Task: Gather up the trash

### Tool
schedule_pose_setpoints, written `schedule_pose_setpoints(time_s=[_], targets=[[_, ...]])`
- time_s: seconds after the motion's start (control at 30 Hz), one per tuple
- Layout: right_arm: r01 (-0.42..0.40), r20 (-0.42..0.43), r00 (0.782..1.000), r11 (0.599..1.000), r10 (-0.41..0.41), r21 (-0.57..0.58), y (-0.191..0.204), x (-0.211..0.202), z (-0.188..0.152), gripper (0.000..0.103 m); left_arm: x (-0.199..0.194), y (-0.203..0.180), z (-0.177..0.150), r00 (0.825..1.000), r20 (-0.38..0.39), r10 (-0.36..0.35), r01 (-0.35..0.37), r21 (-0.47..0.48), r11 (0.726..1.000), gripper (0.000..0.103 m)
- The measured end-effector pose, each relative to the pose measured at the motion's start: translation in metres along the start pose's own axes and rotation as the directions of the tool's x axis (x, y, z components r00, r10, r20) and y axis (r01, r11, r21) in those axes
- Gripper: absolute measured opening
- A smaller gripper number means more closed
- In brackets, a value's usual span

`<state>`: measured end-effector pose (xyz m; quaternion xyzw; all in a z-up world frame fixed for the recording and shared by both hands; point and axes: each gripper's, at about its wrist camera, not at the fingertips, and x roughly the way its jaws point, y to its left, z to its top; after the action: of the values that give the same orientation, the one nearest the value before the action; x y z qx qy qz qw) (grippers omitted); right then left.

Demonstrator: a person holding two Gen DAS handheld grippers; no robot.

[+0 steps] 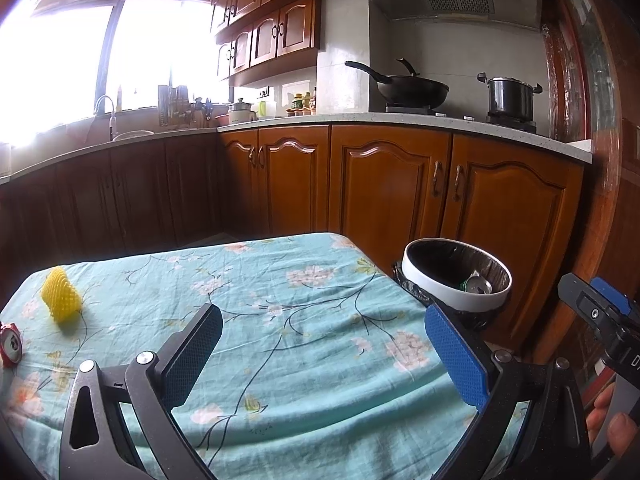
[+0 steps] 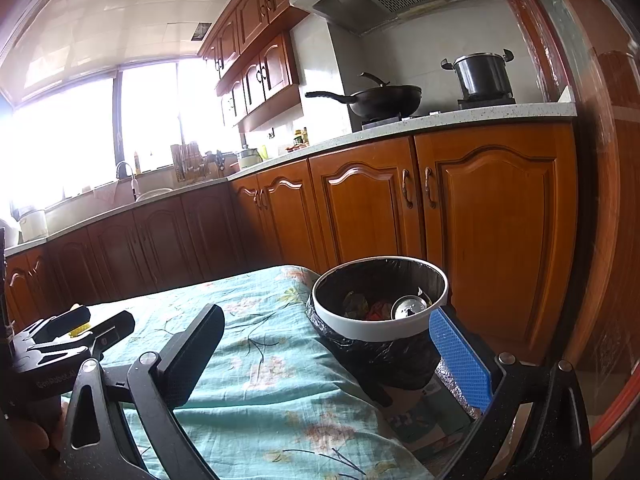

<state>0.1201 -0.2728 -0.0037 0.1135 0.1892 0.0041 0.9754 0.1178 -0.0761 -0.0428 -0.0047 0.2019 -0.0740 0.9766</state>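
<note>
Left wrist view: left gripper wide open, empty; yellow mesh sleeve far left of white-rimmed, black-lined bin. Right gripper wide open, empty, at bin.

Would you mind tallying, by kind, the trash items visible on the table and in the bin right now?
Cans: 2, a red can at the table's left edge and a silver-topped can inside the white trash bin
Yellow foam net sleeves: 1, the yellow foam net on the table
Crumpled wrappers: at least 1, the crumpled wrappers in the bin, too jumbled to separate
Total: at least 4
</note>
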Motion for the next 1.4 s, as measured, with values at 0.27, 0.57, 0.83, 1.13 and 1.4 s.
schedule_pose_setpoints(time_s=[0.27, 0.57, 0.83, 1.13, 1.4], targets=[[-0.001, 0.001, 1.000, 1.000, 0.001, 0.000, 0.001, 0.000, -0.001, 0.103, 0.001, 0.003, 0.001, 1.000, -0.007, -0.004, 0.004, -0.001, 1.000, 0.102], [-0.001, 0.004, 1.000, 1.000, 0.001, 0.006, 0.003, -0.001, -0.002, 0.103, 0.001, 0.004, 0.000, 1.000, -0.006, -0.006, 0.006, 0.004, 1.000, 0.102], [-0.003, 0.005, 1.000, 1.000, 0.003, 0.011, 0.006, -0.002, -0.002, 0.103, 0.000, 0.003, 0.001, 1.000, -0.005, -0.009, 0.009, 0.006, 1.000, 0.102], [-0.008, 0.007, 1.000, 1.000, 0.008, 0.014, 0.010, -0.002, -0.001, 0.103, 0.000, 0.005, 0.002, 1.000, -0.003, -0.012, 0.012, 0.006, 1.000, 0.102], [-0.015, 0.007, 1.000, 1.000, 0.015, 0.019, 0.010, -0.003, 0.001, 0.103, 0.000, 0.005, 0.003, 1.000, -0.002, -0.014, 0.014, 0.007, 1.000, 0.102]])
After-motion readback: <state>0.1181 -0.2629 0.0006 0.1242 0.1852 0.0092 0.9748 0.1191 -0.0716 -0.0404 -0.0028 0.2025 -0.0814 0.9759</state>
